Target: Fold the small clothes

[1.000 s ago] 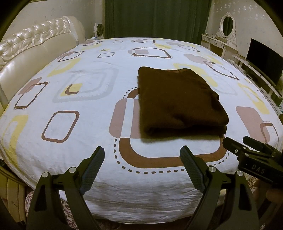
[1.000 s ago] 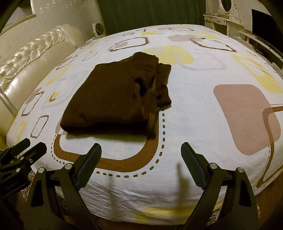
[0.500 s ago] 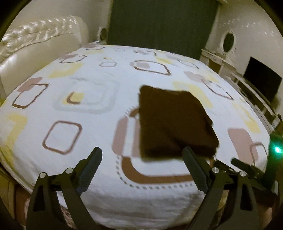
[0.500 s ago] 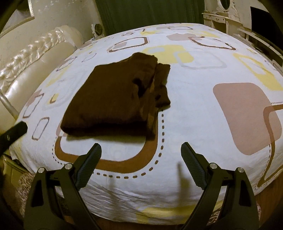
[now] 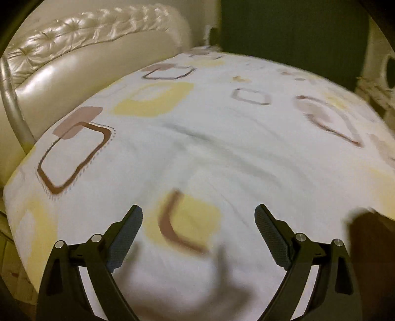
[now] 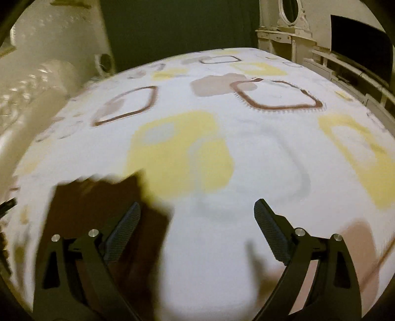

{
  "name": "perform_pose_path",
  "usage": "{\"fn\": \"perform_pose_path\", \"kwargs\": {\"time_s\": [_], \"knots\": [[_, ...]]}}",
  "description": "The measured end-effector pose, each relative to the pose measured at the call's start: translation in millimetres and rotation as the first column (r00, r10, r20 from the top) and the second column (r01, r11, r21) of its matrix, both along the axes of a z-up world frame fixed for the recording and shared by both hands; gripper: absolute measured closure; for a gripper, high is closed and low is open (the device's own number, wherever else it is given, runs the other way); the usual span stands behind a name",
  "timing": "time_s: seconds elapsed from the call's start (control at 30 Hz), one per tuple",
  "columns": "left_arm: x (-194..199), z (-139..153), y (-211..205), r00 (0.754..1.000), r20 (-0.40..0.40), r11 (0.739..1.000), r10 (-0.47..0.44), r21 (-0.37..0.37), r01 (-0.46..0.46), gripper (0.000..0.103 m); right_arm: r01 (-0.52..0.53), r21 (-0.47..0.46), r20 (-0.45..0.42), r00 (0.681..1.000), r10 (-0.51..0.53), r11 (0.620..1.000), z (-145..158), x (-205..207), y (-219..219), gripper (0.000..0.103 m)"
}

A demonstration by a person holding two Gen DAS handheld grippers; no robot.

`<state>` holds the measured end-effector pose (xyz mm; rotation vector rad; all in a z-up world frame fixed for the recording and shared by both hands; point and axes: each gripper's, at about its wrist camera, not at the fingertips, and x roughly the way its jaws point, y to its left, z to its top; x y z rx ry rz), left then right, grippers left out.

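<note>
- Cream tufted leather headboard point(image 5: 81, 42) fills 10 to 11 o'clock of the left wrist view; a metal rail curves along its edge at 9 o'clock.
- White bedsheet point(image 5: 209, 138) with brown and yellow rounded squares covers the rest of that view, blurred.
- Left gripper point(image 5: 198, 233): jaws spread wide, only sheet between the pads, nothing held. They were opening a little further just before this moment.
- Brown folded garment point(image 5: 367, 237) shows as a dark blurred patch at 4 o'clock in the left view, right of the right-hand finger and apart from it.
- Right wrist view: the same garment point(image 6: 98, 205) lies on the sheet at 8 o'clock, behind the left-hand finger point(image 6: 123, 229); contact cannot be told through the blur.
- Right gripper point(image 6: 197, 229): jaws wide apart, bare sheet between them, nothing gripped.
- Green curtain point(image 6: 177, 27) at 12 o'clock; white dresser with oval mirror point(image 6: 288, 12) at 1 o'clock; dark screen point(image 6: 358, 42) at 2 o'clock.
</note>
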<state>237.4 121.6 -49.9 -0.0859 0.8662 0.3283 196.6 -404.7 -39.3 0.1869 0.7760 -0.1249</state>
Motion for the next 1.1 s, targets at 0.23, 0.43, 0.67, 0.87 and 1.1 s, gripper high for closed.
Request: {"fn": "perform_pose_path", "kwargs": {"time_s": [0.23, 0.43, 0.67, 0.87, 1.1], "knots": [[57, -54, 70, 0.982, -0.086, 0.985, 0.167, -0.036, -0.17, 0.01, 0.12, -0.087, -0.035, 0.992, -0.123, 0.989, -25, 113, -50, 0.01], [52, -62, 76, 0.984, -0.066, 0.983, 0.166, -0.069, -0.17, 0.008, 0.169, -0.036, -0.078, 0.982, -0.171, 0.985, -61, 120, -71, 0.002], [52, -62, 76, 0.984, -0.067, 0.983, 0.166, -0.073, -0.171, 0.008, 0.168, -0.098, -0.111, 0.978, -0.179, 0.981, -63, 125, -63, 0.002], [54, -63, 78, 0.984, -0.067, 0.982, 0.166, -0.075, -0.171, 0.008, 0.168, -0.091, -0.11, 0.978, -0.177, 0.982, -62, 128, -65, 0.002], [54, -63, 78, 0.984, -0.067, 0.982, 0.166, -0.075, -0.171, 0.008, 0.168, -0.091, -0.11, 0.978, -0.177, 0.982, -62, 129, -63, 0.002]]}}
